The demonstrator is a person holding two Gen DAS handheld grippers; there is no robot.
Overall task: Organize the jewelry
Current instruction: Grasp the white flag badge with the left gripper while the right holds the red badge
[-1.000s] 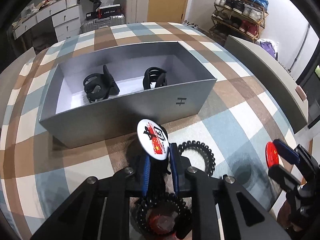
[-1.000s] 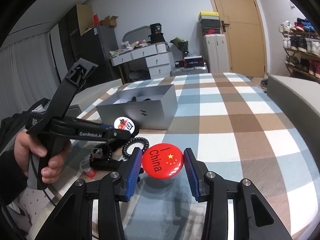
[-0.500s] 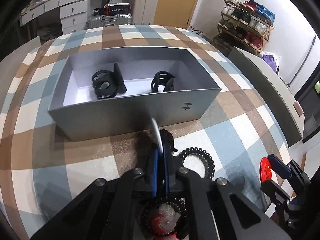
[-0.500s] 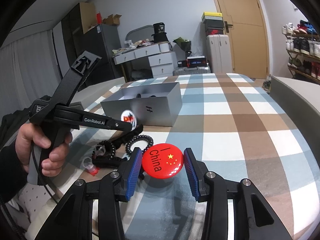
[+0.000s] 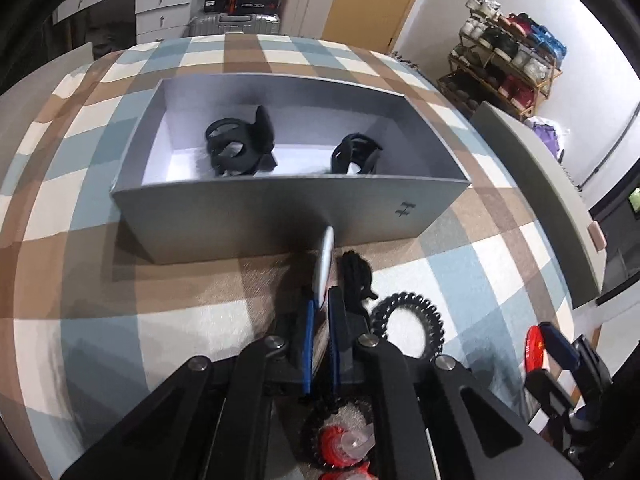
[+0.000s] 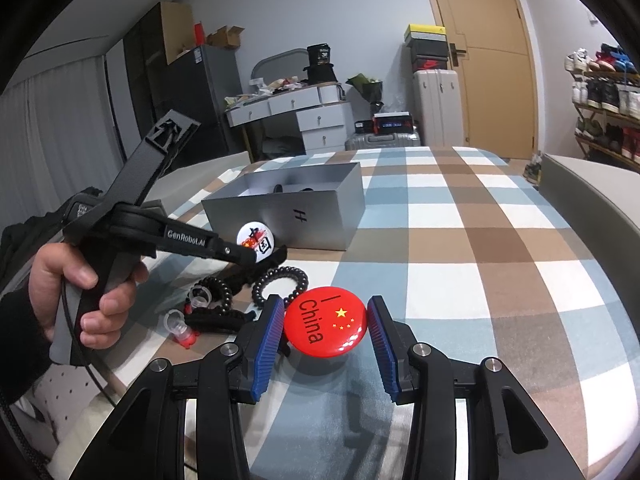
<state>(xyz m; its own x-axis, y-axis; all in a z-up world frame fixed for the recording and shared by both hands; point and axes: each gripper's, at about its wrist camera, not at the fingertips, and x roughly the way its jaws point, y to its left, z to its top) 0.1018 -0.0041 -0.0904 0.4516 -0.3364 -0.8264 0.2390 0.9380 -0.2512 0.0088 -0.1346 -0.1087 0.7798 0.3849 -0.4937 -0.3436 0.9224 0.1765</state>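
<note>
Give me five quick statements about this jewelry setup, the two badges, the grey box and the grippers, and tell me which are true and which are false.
1. The left gripper is shut on the white badge. True.
2. The red badge already lies inside the grey box. False: it sits between the right gripper fingers, outside the box.
3. The grey box holds two black hair clips. True.
4. The black spiral hair tie is inside the box. False: it lies on the checked cloth in front of the box.
5. The red badge reads "I China" with yellow stars. True.
</note>
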